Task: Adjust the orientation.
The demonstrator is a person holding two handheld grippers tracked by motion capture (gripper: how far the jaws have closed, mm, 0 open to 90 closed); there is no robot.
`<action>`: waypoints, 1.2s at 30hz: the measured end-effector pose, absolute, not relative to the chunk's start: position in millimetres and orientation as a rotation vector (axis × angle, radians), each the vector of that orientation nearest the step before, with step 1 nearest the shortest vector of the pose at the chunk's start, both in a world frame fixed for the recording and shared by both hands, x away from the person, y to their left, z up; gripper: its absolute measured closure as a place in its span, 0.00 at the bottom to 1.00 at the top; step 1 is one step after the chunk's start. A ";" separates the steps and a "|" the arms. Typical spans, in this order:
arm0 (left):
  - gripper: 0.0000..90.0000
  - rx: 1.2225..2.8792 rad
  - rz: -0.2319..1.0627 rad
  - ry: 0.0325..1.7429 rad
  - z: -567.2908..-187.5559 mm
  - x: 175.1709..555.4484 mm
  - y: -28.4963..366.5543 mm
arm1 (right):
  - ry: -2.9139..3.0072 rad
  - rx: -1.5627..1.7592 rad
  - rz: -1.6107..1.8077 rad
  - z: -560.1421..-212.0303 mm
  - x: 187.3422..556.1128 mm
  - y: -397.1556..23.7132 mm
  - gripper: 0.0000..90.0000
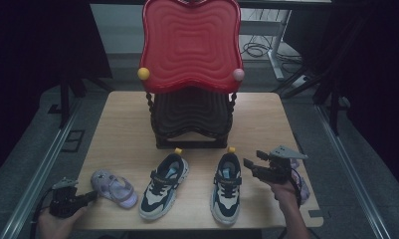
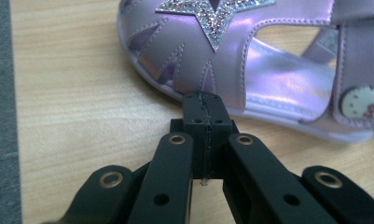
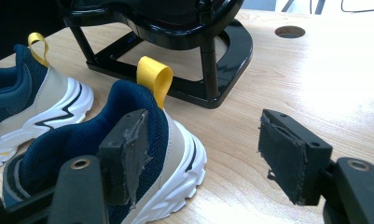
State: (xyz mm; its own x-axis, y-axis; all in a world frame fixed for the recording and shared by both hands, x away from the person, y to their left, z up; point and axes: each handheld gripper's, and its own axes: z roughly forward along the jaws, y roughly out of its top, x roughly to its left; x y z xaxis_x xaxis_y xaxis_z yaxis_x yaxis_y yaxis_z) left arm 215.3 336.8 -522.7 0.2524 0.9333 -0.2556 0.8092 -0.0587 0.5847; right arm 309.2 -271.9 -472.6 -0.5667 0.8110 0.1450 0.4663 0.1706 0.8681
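A purple sandal (image 1: 115, 188) with a glittery star lies at the table's front left. My left gripper (image 1: 92, 196) is shut with nothing in it, and its tip (image 2: 205, 109) rests against the sandal's (image 2: 268, 79) sole edge. Two navy-and-white sneakers with yellow heel loops stand side by side in the middle, the left sneaker (image 1: 163, 185) and the right sneaker (image 1: 227, 187). My right gripper (image 1: 250, 163) hovers open just right of the right sneaker's heel. In the right gripper view the heel (image 3: 128, 140) sits beside the gripper's (image 3: 203, 156) left jaw, outside the gap.
A black shoe rack (image 1: 191, 119) with a red wavy top (image 1: 189, 42) stands at the table's back centre, and its base (image 3: 175, 60) lies just beyond the sneakers. Something purple (image 1: 300, 183) shows behind the right hand. Bare wood (image 1: 266, 119) lies right of the rack.
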 end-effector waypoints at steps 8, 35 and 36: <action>1.00 1.894 0.205 1.568 -522.3 225.1 343.1 | 2.105 1.221 1.348 -474.2 310.0 -270.7 0.37; 1.00 1.910 0.164 1.541 -525.8 263.0 349.9 | 2.101 1.241 1.336 -477.6 307.7 -272.6 0.37; 1.00 1.907 0.162 1.539 -525.9 263.6 350.1 | 2.102 1.240 1.335 -477.9 307.8 -272.5 0.37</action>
